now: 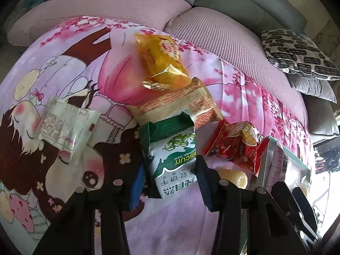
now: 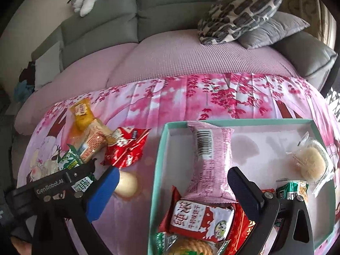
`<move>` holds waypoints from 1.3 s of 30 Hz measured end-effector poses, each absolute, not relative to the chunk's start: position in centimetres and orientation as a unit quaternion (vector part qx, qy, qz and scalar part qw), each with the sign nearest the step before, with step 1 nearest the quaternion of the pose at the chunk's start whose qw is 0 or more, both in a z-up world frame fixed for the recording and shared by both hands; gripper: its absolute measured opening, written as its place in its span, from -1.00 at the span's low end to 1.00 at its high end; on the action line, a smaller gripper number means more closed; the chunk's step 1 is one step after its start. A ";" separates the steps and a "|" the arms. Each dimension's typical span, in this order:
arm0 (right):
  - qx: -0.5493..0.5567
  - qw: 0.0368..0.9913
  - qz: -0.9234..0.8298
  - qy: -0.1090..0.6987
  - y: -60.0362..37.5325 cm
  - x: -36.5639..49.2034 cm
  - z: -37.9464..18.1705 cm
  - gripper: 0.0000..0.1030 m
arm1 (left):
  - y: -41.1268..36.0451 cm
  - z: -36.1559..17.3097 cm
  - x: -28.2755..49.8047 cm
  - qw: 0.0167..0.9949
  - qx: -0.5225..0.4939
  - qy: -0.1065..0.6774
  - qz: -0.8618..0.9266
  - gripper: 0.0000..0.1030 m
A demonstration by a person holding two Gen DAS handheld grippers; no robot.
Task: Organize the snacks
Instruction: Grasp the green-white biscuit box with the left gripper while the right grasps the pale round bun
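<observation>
On a pink floral sheet (image 1: 244,89) over a sofa, the left gripper (image 1: 170,182) clamps a green biscuit packet (image 1: 172,159) at lower centre; the right gripper (image 2: 172,182) gapes empty over the teal box (image 2: 161,148).

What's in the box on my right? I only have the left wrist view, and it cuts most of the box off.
Observer: A red-and-white pack lies at the near end of the box, below a pink pack.
Operator: Any green packs in there already?
Observer: Yes, one green pack lies in the box, partly behind the right gripper's finger.
Operator: Is the right gripper holding anything?
Observer: No. The right gripper is above the box's left wall with its jaws wide open and nothing in them.
</observation>
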State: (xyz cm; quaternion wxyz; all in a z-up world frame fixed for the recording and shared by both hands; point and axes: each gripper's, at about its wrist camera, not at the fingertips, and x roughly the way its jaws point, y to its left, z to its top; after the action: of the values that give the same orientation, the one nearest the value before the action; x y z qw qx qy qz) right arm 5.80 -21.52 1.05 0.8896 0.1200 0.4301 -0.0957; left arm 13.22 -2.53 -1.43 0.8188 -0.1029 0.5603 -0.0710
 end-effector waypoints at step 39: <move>0.070 0.878 -0.005 0.474 -15.2 8.2 -2.6 -0.26 | 0.9 -2.7 11.9 0.768 -0.148 0.617 -0.089 -0.08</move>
State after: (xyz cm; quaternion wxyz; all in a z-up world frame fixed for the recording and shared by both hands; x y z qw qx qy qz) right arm 8.16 -15.21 -2.64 0.8778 0.0705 0.4738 -0.0052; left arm 11.87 0.89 -2.66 0.7677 -0.1477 0.6172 -0.0891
